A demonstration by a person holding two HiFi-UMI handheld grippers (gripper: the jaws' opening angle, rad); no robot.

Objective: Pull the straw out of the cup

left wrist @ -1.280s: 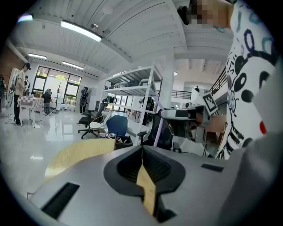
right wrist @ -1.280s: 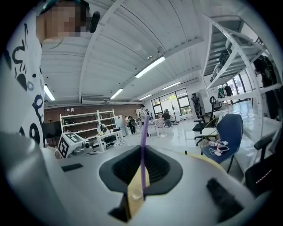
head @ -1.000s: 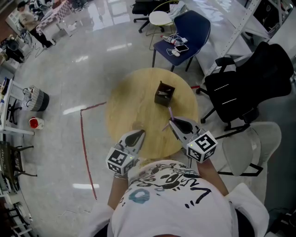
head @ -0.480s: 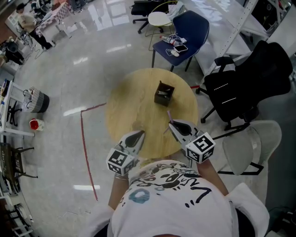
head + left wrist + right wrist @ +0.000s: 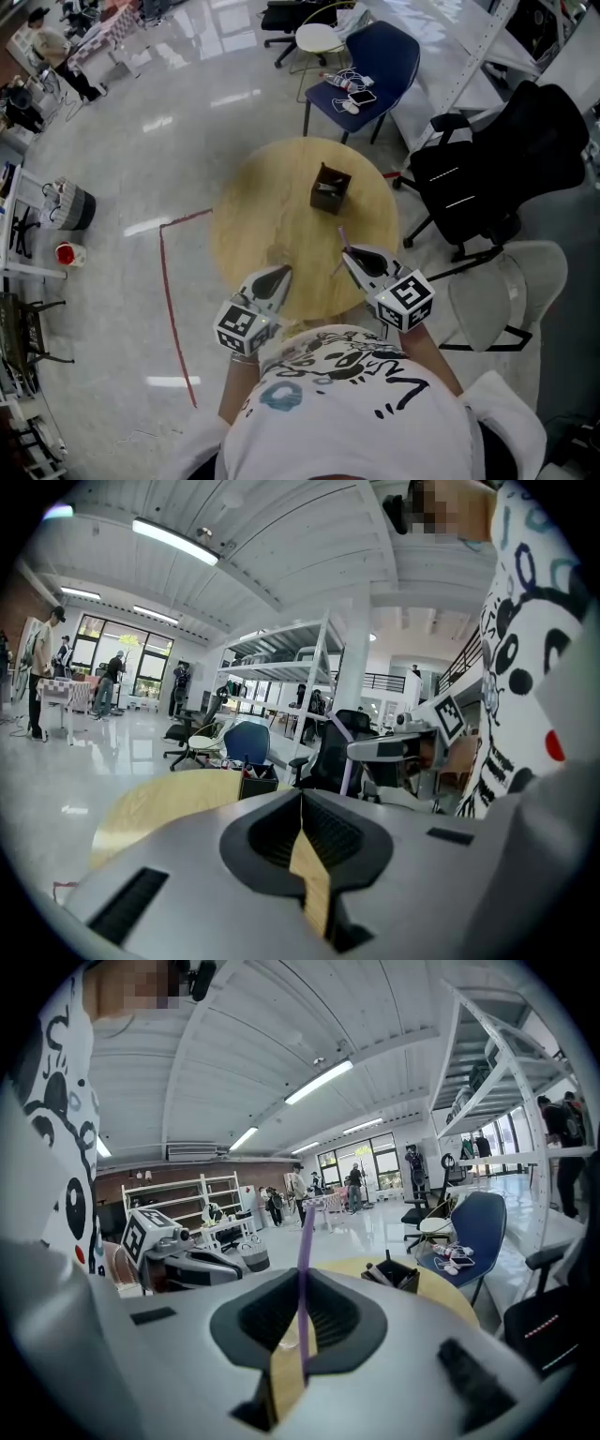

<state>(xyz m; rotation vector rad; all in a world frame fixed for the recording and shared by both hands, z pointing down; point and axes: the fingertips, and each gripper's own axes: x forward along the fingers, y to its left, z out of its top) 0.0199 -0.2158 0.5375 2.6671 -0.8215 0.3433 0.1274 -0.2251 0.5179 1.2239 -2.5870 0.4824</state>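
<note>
My right claw (image 5: pixel 351 256) is clamped on the purple straw (image 5: pixel 304 1269), which stands upright over the round wooden table (image 5: pixel 267 192). A clear cup (image 5: pixel 287 1339) shows faintly beyond it. My left claw (image 5: pixel 279 274) is closed on nothing. A black box (image 5: pixel 329 187) sits farther back.

- The right gripper (image 5: pixel 347 253) now sits slightly lower in the head view, drawn back a little toward the person.
- The purple straw (image 5: pixel 340 234), clamped in its jaws, has shifted back with it above the table (image 5: pixel 262 202).
</note>
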